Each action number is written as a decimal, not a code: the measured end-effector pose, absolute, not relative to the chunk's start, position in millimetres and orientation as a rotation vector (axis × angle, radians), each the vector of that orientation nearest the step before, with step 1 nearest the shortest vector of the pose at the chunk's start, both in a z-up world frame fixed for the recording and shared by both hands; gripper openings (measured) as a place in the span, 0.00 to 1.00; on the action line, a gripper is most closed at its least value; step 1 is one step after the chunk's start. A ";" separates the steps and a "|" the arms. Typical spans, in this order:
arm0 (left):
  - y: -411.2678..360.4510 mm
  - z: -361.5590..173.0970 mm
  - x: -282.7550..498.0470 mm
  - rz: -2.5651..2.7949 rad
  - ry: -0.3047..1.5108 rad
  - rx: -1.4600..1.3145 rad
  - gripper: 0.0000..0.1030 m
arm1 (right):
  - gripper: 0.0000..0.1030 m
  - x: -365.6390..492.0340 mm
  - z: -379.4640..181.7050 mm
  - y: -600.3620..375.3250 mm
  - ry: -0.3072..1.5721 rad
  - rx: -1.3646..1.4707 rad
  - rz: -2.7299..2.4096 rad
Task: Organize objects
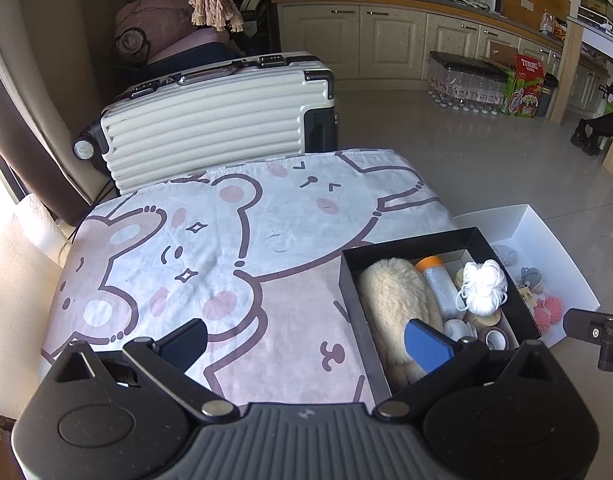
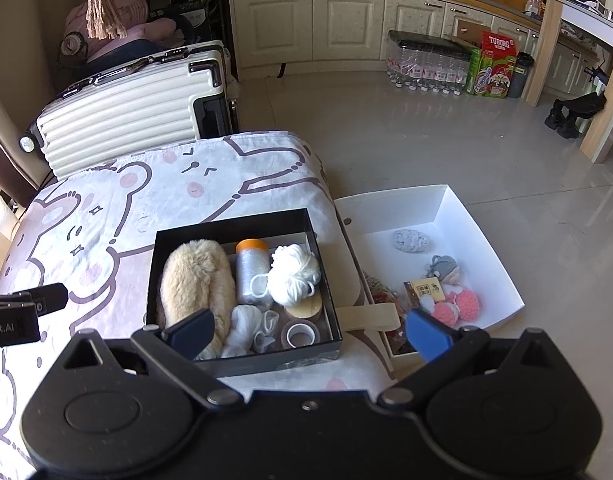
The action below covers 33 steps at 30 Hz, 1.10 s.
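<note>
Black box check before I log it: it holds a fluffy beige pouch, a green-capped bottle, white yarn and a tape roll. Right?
Not quite: the bottle in the black box has an orange cap, not green, as the right wrist view shows. The fluffy beige pouch, white yarn and tape roll are there.

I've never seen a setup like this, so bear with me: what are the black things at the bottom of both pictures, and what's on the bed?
Each is a handheld two-finger tool with a camera looking along its fingers. One picture comes from the left tool, the other from the right tool. Both are open and hold nothing. On the cartoon blanket sits a black box with a fluffy beige item, white yarn and tape. A white tray beside it holds small knitted things.
</note>
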<state>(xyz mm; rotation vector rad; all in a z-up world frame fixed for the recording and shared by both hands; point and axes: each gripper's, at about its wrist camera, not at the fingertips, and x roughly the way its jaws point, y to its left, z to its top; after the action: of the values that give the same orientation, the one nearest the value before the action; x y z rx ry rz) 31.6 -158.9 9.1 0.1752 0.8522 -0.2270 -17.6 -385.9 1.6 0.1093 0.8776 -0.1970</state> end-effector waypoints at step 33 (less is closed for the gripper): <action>-161.8 5.0 31.9 -0.239 0.859 0.196 1.00 | 1.00 -18.1 -2.7 -388.9 0.887 0.110 -0.201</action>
<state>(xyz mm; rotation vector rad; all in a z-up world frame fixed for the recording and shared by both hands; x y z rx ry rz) 31.9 -161.8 5.0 0.1964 0.8590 -0.2393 -18.1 -388.9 -2.7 0.1096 0.8869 -0.2007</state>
